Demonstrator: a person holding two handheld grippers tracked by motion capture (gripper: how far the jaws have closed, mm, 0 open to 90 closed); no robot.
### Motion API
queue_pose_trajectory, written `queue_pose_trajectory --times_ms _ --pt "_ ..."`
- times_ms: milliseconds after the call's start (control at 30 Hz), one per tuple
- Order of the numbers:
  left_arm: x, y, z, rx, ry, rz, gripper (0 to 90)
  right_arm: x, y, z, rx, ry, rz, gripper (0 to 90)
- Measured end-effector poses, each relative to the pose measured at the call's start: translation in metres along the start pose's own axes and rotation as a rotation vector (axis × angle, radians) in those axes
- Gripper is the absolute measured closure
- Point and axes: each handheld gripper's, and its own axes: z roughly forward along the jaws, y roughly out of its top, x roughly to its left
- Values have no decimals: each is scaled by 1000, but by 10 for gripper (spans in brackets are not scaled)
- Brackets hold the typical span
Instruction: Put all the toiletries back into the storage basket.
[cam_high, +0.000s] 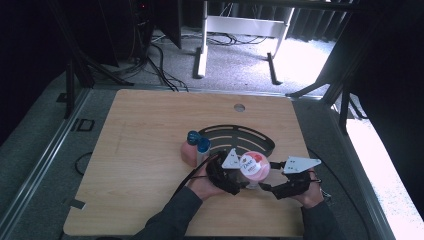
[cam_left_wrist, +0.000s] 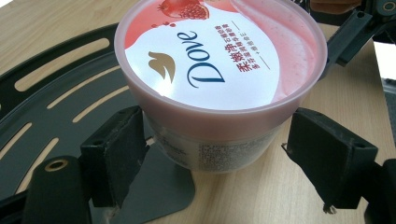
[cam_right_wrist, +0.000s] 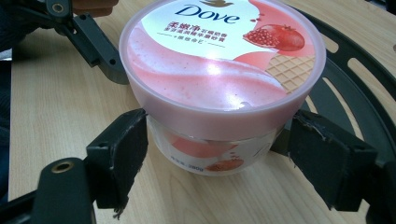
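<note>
Bench: pale wood bench (cam_high: 145, 150), dark floor around.
Tub: pink Dove tub (cam_high: 254, 167) stands at the black slotted tray's (cam_high: 260, 137) edge — between both claws.
Left claw (cam_left_wrist: 212, 161): spread wide, straddling the tub, apparently not pressing.
Right claw (cam_right_wrist: 219, 161): spread likewise — left pad near the tub wall.

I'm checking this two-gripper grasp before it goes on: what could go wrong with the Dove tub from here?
The Dove tub is wider at its lid than at its body, and both the left gripper and right gripper have their jaws set under the rim, with a gap at the right-hand jaw in each gripper view; it may tilt or slip. The tub's base sits by the black tray's edge and could catch. The capped bottles nearby might get knocked.
</note>
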Motion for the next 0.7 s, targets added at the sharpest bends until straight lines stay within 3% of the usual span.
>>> queue_pose_trajectory --times_ms 700 --pt "11 19 7 10 38 34 197 -21 3 -3 -8 -6 21 203"
